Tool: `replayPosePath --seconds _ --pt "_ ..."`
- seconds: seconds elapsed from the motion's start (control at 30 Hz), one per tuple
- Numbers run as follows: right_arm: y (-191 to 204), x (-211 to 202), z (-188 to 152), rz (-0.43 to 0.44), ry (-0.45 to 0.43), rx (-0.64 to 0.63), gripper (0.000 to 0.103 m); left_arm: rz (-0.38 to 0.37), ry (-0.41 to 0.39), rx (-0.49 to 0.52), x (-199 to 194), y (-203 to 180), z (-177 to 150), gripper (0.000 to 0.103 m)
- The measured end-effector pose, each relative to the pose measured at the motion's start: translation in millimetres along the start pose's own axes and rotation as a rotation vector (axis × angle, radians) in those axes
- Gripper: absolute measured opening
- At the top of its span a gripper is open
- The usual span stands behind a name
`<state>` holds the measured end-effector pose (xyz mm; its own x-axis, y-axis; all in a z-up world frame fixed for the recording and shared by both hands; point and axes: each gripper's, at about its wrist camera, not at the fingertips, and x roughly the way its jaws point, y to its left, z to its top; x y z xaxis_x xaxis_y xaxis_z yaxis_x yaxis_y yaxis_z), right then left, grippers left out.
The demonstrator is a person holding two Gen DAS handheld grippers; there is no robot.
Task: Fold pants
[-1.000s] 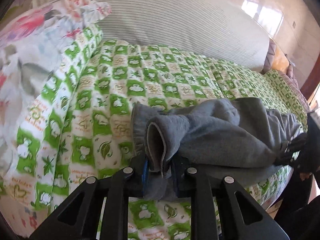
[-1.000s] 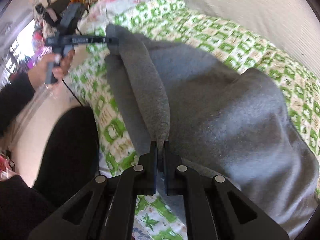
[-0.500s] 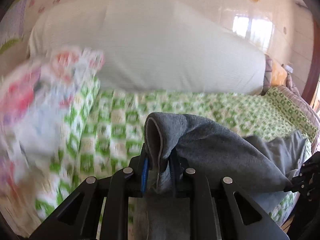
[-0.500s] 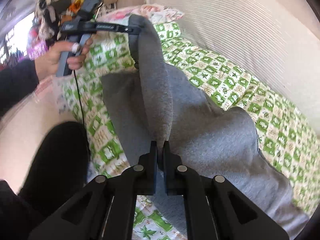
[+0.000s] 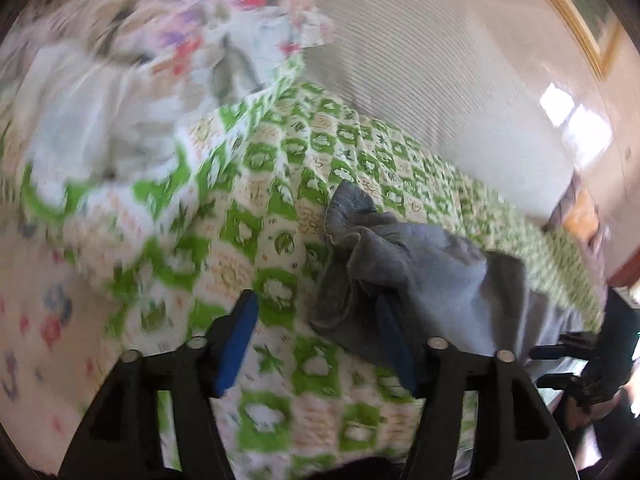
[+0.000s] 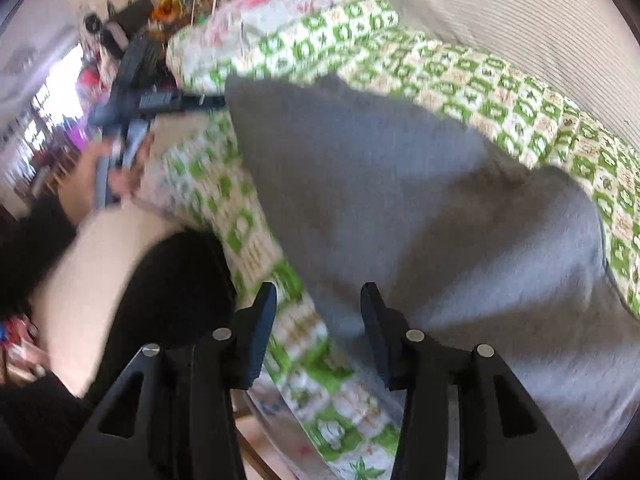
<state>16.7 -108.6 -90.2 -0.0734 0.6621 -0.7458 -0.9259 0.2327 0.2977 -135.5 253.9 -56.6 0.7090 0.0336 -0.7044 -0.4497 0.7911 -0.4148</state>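
The grey pants (image 5: 424,272) lie bunched on the green-and-white patterned bed cover (image 5: 280,184). My left gripper (image 5: 316,312) is open above the cover, with its right finger against the crumpled end of the pants and nothing held. In the right wrist view the pants (image 6: 420,208) lie spread flat over the cover (image 6: 532,112). My right gripper (image 6: 318,304) is open over the near edge of the pants. The left gripper (image 6: 160,100) shows at the far end of the pants, held in a hand.
A floral pillow (image 5: 132,68) lies at the bed's left end, also seen in the right wrist view (image 6: 288,4). A striped white bolster (image 5: 440,80) runs along the back. The person's dark-clad leg (image 6: 172,280) stands at the bed's front edge. Room clutter (image 6: 120,36) sits beyond.
Both grippers were shut on the pants and lifted them; now both have opened and let go. The pants have dropped onto the bed cover. Both views are blurred by motion.
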Motion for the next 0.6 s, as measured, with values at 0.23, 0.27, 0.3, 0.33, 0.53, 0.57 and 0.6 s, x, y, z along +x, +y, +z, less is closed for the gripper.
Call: replayPosePath --seconds 0.23,0.27,0.3,0.33,0.53,0.57,0.6 --pt "-19.6 4.0 78.0 0.032 -0.084 0.095 0.045 -0.116 0.011 -0.264 -2.6 -20.7 -16.2 0.072" --pt "-21.7 7.8 89.3 0.045 -0.091 0.107 0.045 -0.104 0.012 -0.313 -0.4 -22.2 -20.3 0.074" --pt "-24.3 12.4 102.0 0.061 -0.096 0.12 0.045 -0.095 0.02 -0.348 2.4 -22.7 -23.2 0.074" --pt "-25.9 17.4 114.7 0.072 -0.1 0.131 0.045 -0.078 0.034 -0.391 7.8 -24.0 -27.5 0.074" --pt "-32.0 75.0 190.6 0.129 -0.056 0.154 0.049 -0.004 0.071 -0.496 39.6 -26.8 -31.5 0.074" --pt "-33.3 89.2 201.2 0.144 -0.03 0.16 0.052 0.005 0.069 -0.515 45.8 -25.0 -31.0 0.074" --pt "-33.4 98.4 207.1 0.143 -0.015 0.161 0.055 0.023 0.073 -0.526 50.7 -23.3 -30.7 0.074"
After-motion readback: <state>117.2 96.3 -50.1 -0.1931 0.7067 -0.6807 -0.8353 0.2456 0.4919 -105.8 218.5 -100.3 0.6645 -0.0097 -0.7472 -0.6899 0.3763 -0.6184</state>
